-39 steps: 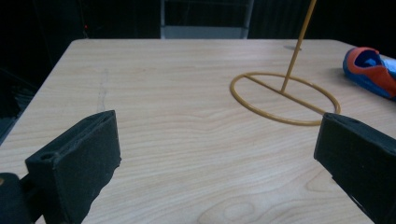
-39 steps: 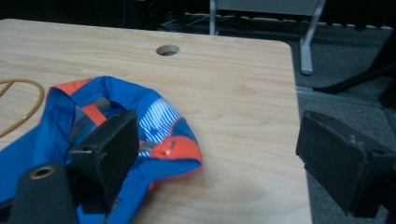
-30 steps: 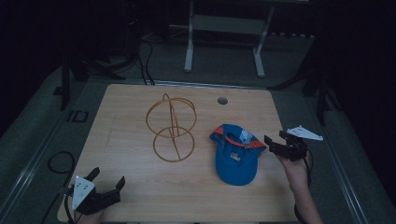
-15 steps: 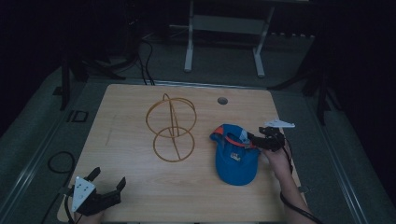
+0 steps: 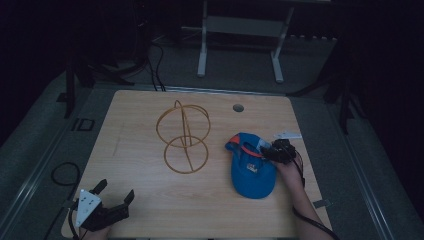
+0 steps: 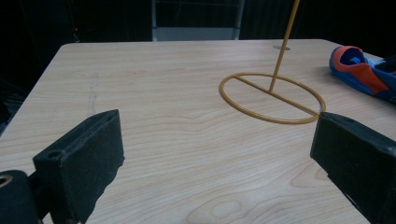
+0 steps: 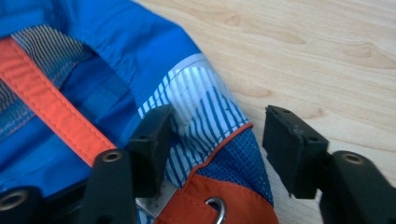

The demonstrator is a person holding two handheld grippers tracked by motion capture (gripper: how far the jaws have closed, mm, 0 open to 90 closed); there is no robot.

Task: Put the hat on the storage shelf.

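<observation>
Right tool has come in from beyond the worktop's right edge and dropped onto the blue cap; its jaws have just been closing. In the right gripper view one pad is sitting against the white-and-blue striped patch, the other is hanging over bare wood just beside the cap's orange-trimmed edge. Cap fabric is lying between the jaws, gap still visible on the outer side, so not clamping yet. Tool is released.

Cap is lying on the right part of the worktop, brim toward the near edge, near the right edge but not overhanging it. Yellow wire stand is standing just left of it, apart from the cap.

Left tool has not moved: it is resting at the near-left corner, jaws spread wide, nothing between them. Left gripper view is showing open wood running from its pads up to the stand's ring base.

Far edge has a round grommet hole, nothing around it.
</observation>
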